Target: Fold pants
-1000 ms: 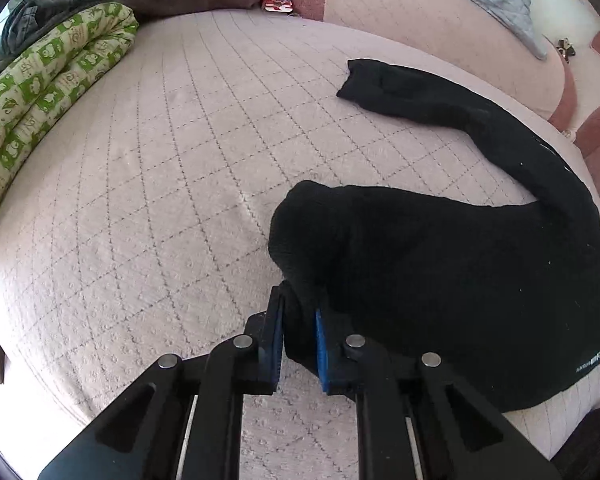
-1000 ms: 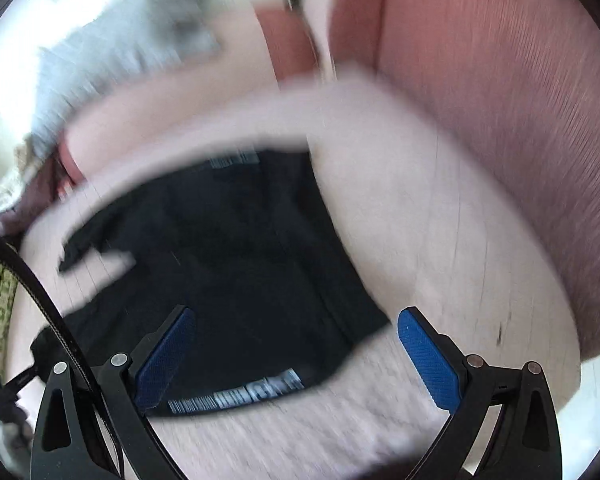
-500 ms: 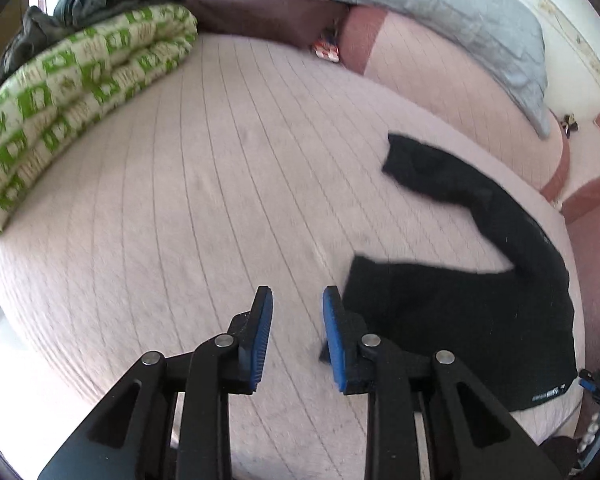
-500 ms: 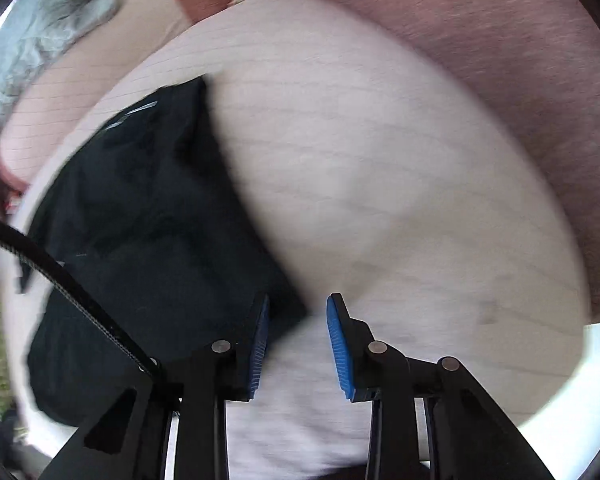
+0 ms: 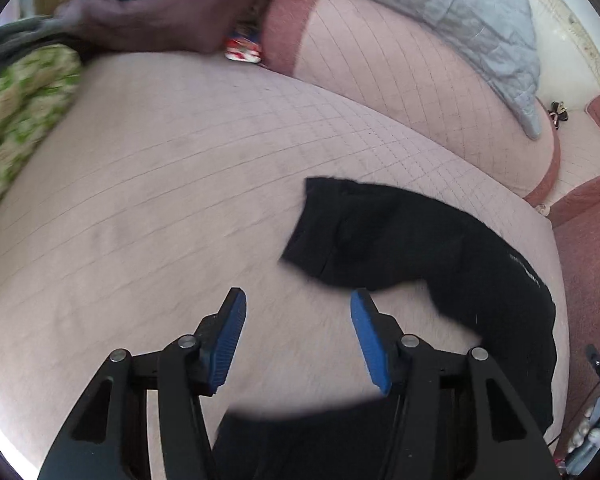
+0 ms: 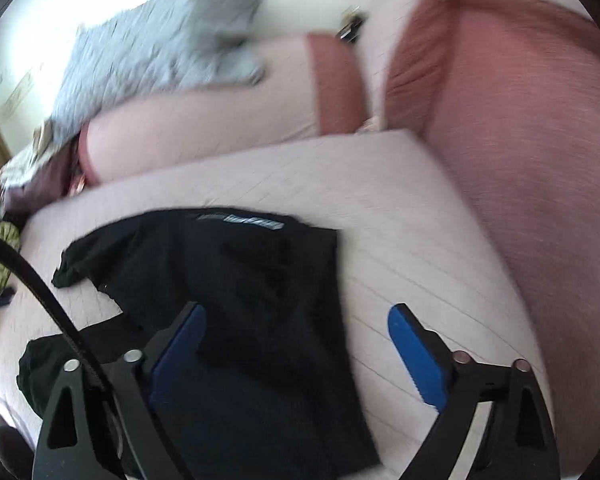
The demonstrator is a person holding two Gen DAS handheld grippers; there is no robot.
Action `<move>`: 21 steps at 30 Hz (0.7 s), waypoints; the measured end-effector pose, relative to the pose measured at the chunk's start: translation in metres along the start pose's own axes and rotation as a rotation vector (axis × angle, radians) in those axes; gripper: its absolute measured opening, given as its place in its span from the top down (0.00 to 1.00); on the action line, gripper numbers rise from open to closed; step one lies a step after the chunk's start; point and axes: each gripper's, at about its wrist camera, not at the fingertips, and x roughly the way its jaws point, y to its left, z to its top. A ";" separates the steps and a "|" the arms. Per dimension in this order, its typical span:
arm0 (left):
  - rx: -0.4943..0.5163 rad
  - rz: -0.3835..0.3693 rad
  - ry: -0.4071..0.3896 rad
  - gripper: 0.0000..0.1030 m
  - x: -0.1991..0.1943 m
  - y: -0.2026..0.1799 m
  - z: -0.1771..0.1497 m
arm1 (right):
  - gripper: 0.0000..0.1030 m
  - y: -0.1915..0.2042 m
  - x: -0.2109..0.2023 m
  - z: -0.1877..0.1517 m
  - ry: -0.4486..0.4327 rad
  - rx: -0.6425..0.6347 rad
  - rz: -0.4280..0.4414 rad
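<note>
The black pants lie on the pale quilted bed. In the left wrist view one leg stretches up-left and the rest runs down the right side. My left gripper is open and empty, just short of the leg's near edge. In the right wrist view the pants spread from the middle to the bottom left, with a grey label strip near their far edge. My right gripper is open and empty above the pants' right edge, its left finger over the cloth.
A pink bolster with a grey quilt lies at the bed's far side. A green patterned blanket lies at the left. A reddish upholstered wall borders the bed's right side. A black cable crosses the right view.
My left gripper let go of the pants, drew back and opened wider. My right gripper closed halfway, then opened wide again and swung over the pants' right edge.
</note>
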 end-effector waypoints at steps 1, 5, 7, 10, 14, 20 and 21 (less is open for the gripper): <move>0.006 0.002 0.014 0.48 0.017 -0.004 0.013 | 0.11 0.002 0.020 0.009 0.022 -0.009 0.027; 0.003 0.010 0.042 0.48 0.066 -0.009 0.048 | 0.11 0.021 0.095 0.057 0.091 -0.085 0.069; -0.002 -0.024 0.070 0.48 0.088 -0.009 0.061 | 0.11 0.031 0.127 0.077 0.119 -0.123 0.071; 0.038 -0.101 0.110 0.42 0.117 -0.017 0.079 | 0.11 0.046 0.171 0.098 0.172 -0.175 0.076; 0.160 -0.122 0.120 0.12 0.133 -0.040 0.091 | 0.14 0.061 0.222 0.106 0.270 -0.231 0.106; 0.330 -0.036 0.113 0.88 0.134 -0.082 0.085 | 0.39 0.082 0.236 0.108 0.265 -0.279 0.155; 0.321 -0.053 0.120 0.88 0.129 -0.079 0.081 | 0.70 0.086 0.234 0.108 0.278 -0.268 0.202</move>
